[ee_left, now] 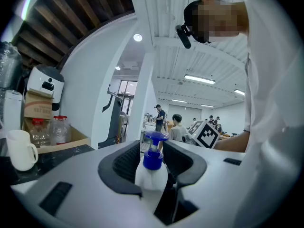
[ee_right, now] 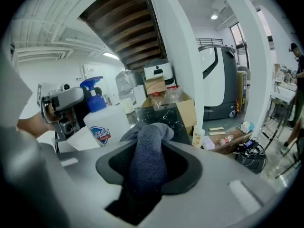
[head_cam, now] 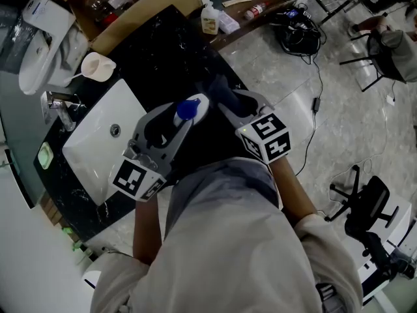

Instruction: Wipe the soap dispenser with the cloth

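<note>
Head view showed the left gripper (head_cam: 193,107) clamped on the soap dispenser (head_cam: 186,111); at its three o'clock, the right gripper (head_cam: 229,104) pinched the cloth (ee_right: 145,165).

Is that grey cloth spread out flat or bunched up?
Bunched up: the cloth is a thick roll clamped between the right tongs, its end bulging past them.

Pale shirt (head_cam: 260,259), grey left gripper (head_cam: 188,113), right gripper (head_cam: 225,100)
</note>
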{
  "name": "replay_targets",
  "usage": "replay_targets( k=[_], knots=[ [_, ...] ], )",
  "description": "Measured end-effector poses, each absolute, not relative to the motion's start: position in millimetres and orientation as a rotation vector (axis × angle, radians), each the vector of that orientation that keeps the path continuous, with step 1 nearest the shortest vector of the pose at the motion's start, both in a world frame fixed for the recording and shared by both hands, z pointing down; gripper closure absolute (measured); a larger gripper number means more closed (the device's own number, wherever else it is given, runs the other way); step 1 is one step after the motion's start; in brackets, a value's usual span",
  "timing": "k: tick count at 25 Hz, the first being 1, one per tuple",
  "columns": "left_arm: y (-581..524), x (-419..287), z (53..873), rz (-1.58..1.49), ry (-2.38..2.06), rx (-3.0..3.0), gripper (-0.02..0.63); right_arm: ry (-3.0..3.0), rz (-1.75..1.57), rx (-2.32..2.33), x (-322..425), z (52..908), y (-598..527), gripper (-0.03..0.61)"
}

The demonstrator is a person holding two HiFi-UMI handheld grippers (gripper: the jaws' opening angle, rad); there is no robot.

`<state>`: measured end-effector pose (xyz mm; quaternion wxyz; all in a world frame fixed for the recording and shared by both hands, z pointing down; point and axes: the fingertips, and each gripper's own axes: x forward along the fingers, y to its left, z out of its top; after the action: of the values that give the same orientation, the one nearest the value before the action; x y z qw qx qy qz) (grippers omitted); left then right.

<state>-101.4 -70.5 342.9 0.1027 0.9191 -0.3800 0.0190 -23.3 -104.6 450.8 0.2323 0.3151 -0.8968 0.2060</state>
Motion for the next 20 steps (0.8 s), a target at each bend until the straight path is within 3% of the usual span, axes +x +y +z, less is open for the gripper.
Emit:
replay_targets(
  k=[20],
  knots=[
    [-65.1, -104.8, 345.5, 0.059, -1.159, 2.683, 0.474, -2.694, 0.458, 0.975, -10.9, 341.0, -97.2, 0.44]
  ],
)
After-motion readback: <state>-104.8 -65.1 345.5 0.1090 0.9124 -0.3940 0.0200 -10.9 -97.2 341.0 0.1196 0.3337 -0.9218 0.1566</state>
